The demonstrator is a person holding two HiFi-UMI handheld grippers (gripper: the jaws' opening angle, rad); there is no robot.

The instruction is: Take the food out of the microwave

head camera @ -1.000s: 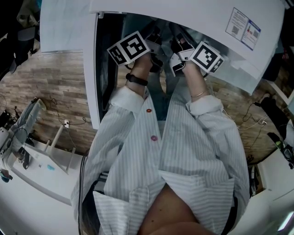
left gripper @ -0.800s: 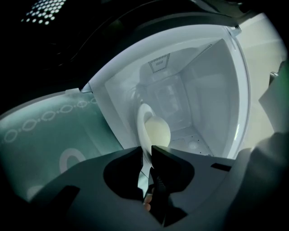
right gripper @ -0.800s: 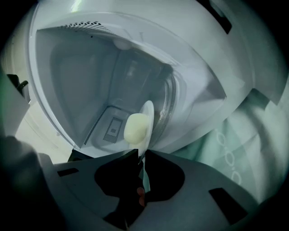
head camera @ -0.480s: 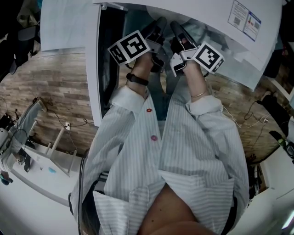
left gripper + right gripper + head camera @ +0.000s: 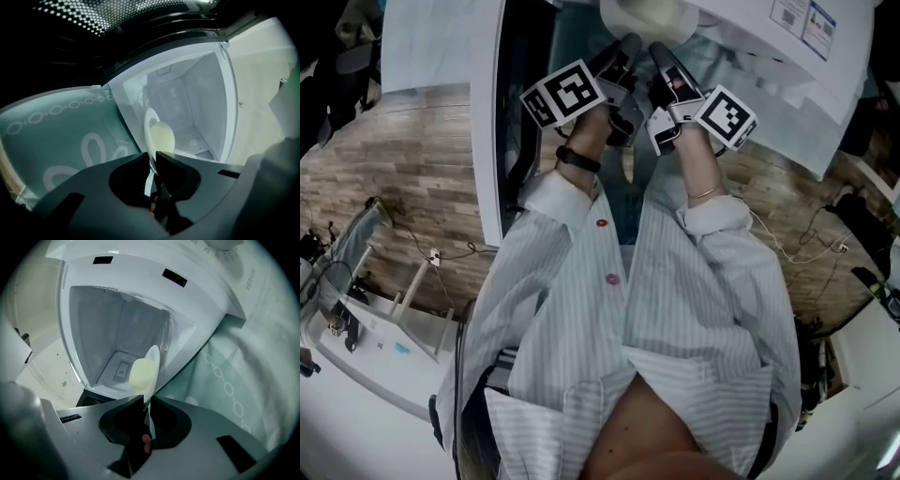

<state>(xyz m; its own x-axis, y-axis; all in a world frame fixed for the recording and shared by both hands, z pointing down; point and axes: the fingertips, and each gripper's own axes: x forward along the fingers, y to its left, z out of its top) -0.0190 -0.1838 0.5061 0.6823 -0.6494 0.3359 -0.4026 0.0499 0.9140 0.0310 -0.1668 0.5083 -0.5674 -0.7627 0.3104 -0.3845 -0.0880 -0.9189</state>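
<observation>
A white plate (image 5: 150,123) carries a pale yellow lump of food (image 5: 162,137) and hangs just in front of the open microwave cavity (image 5: 187,101). My left gripper (image 5: 153,161) has the plate's rim between its jaws, which are closing on it. From the other side, my right gripper (image 5: 146,401) is shut on the plate (image 5: 155,355) rim, with the food (image 5: 142,372) in front of the white cavity (image 5: 117,329). In the head view the plate (image 5: 649,13) shows at the top edge, beyond the left gripper (image 5: 624,49) and right gripper (image 5: 662,54).
The dark microwave door (image 5: 70,18) with its dotted mesh stands open at the left. A green cloth with white rings (image 5: 239,376) covers the surface under the microwave. Wooden floor (image 5: 403,178), a white desk (image 5: 384,347) and cables lie around the person.
Both grippers have drawn back a little from the microwave. The plate, hidden before, now shows at the top of the head view.
</observation>
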